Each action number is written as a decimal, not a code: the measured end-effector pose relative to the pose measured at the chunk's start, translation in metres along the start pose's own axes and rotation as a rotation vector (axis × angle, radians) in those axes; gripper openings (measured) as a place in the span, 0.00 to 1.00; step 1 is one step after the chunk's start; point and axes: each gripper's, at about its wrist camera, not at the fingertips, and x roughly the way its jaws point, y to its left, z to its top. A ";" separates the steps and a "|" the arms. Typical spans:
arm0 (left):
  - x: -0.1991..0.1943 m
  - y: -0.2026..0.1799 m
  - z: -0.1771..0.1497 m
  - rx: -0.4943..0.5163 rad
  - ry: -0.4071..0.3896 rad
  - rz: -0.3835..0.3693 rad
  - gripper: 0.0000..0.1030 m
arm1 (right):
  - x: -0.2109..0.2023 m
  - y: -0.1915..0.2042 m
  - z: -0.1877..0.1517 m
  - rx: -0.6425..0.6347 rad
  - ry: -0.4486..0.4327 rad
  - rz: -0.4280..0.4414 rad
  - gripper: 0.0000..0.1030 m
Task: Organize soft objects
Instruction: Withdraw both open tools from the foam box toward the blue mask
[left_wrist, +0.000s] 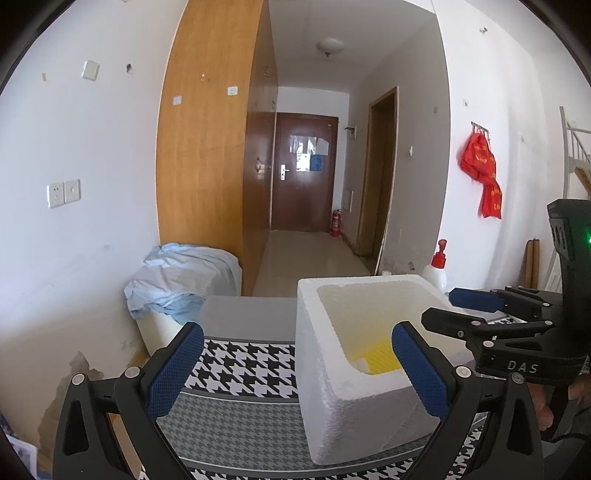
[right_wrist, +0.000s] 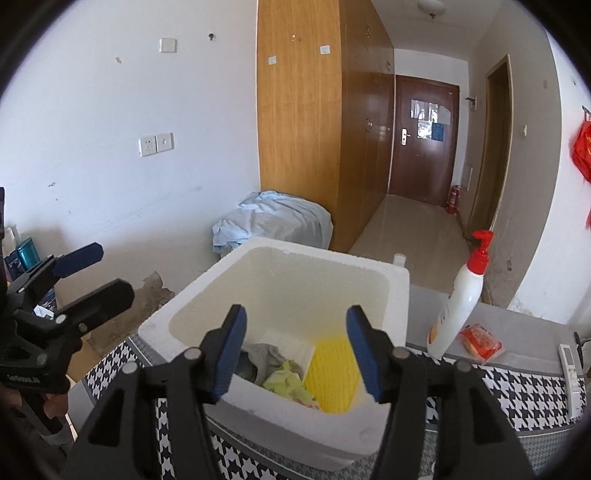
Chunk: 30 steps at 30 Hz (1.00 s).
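A white foam box (left_wrist: 332, 373) (right_wrist: 369, 432) stands on the houndstooth table cloth (left_wrist: 240, 369). Inside it lie a yellow sponge (right_wrist: 334, 373) (left_wrist: 380, 360), a grey cloth (right_wrist: 264, 360), a light green cloth (right_wrist: 286, 382) and a white foam piece (right_wrist: 286, 343). My left gripper (left_wrist: 299, 365) is open and empty, just left of and in front of the box. My right gripper (right_wrist: 295, 350) is open and empty, above the box's near rim; it also shows in the left wrist view (left_wrist: 465, 314).
A white pump bottle with a red top (right_wrist: 460, 299) stands right of the box, with an orange packet (right_wrist: 480, 341) and a white remote (right_wrist: 570, 369) beside it. A light blue sheet (left_wrist: 181, 280) covers something by the wooden wardrobe (left_wrist: 207, 147).
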 end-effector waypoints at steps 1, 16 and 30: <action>0.000 -0.001 0.000 0.002 0.000 -0.001 0.99 | -0.001 -0.001 0.000 0.004 -0.003 0.001 0.65; -0.007 -0.017 0.000 0.014 -0.004 -0.018 0.99 | -0.024 -0.008 -0.011 0.012 -0.026 -0.005 0.65; -0.004 -0.034 -0.004 0.031 0.015 -0.037 0.99 | -0.040 -0.022 -0.024 0.023 -0.042 -0.019 0.80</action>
